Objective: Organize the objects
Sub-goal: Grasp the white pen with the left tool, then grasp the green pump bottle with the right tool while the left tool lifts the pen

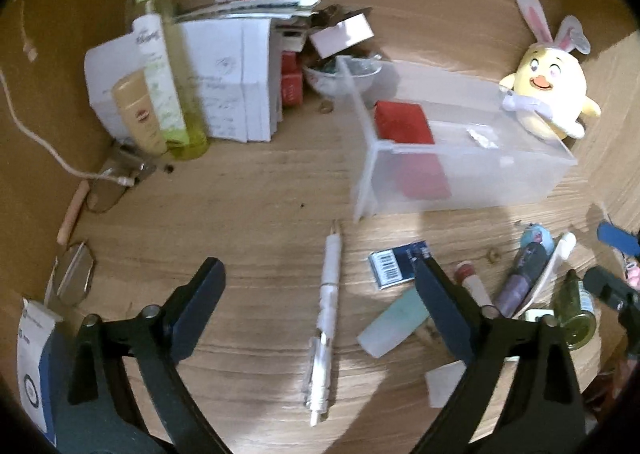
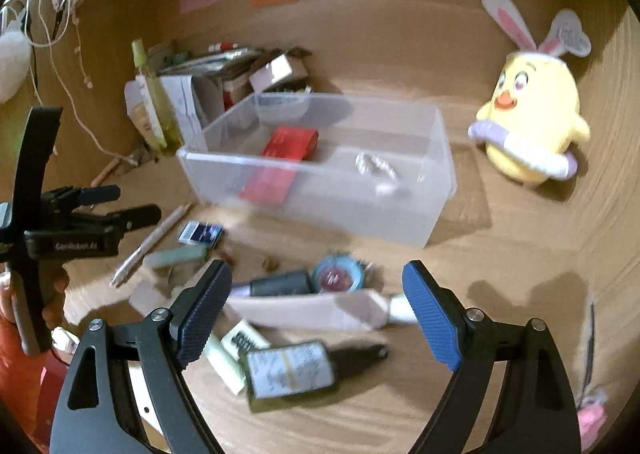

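Observation:
A clear plastic bin (image 1: 472,169) (image 2: 320,189) lies on the wooden desk and holds a red box (image 1: 402,121) (image 2: 290,143) and a small foil packet (image 2: 376,165). My left gripper (image 1: 320,274) is open and empty above a white pen (image 1: 326,318). My right gripper (image 2: 318,286) is open and empty above a white tube (image 2: 312,310), a small green bottle (image 2: 292,370) and a round blue charm (image 2: 338,276). The left gripper also shows in the right wrist view (image 2: 132,205).
A yellow chick plush (image 1: 548,89) (image 2: 528,121) stands by the bin. A tall spray bottle (image 1: 168,65), white boxes (image 1: 236,81) and papers crowd the back left. Glasses (image 1: 76,274), a blue card box (image 1: 396,264) and an eraser (image 1: 394,322) lie on the desk.

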`<state>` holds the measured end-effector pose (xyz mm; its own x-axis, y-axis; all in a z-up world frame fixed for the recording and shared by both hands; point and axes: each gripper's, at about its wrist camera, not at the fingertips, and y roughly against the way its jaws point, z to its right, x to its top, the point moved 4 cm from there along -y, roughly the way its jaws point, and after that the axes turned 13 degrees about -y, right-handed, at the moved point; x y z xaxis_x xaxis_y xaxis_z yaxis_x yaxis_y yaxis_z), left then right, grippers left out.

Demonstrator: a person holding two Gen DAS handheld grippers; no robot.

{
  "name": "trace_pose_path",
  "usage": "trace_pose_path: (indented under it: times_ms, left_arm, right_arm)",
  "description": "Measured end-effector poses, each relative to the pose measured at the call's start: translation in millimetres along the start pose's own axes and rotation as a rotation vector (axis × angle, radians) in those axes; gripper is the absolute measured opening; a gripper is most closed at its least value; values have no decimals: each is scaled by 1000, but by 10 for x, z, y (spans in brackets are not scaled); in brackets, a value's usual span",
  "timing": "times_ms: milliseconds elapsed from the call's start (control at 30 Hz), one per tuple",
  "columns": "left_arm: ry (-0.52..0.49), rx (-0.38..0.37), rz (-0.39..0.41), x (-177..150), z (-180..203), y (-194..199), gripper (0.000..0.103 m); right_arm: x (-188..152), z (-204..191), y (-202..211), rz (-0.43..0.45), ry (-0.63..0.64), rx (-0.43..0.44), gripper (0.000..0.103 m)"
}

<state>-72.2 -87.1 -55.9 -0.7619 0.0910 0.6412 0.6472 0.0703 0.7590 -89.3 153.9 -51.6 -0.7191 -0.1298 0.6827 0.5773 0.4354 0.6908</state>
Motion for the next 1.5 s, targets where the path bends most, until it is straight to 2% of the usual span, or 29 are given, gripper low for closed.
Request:
trace_pose_path:
  times_ms: [67, 133, 433, 533, 800, 1133, 1267, 1333, 1500]
  left_arm:
    - [3, -8, -20, -55, -20, -44, 79]
    - [11, -10, -35, -113, -35, -83, 77]
    - [10, -8, -75, -281, -54, -213, 52]
    - [15, -1, -68, -303, -64, -200, 47]
    - [4, 15, -60, -357, -64, -153, 22]
    - [-16, -25, -84, -460, 10, -33, 16]
    - [-23, -25, -86, -420, 17, -36, 17]
    - [-21, -34, -94, -385, 7, -92, 17]
    - [-38, -28, -89, -281, -7, -199, 17]
  right_arm:
    - [-84, -2, -29, -17, -6, -9, 86]
    - [-156, 11, -47, -32, -11, -18, 86]
    - [-358, 172, -20, -65, -39, -51, 85]
    - [-397, 232, 5, -67, -33, -62, 84]
    - [-467, 500, 64, -74, -59, -100, 80]
    - [-455, 853, 158, -58, -126, -173, 78]
    - [-392, 940, 206, -43, -170, -151, 76]
    - [-360, 934, 193, -39, -180, -137, 74]
    - [-323, 912, 38, -68, -180, -118, 60]
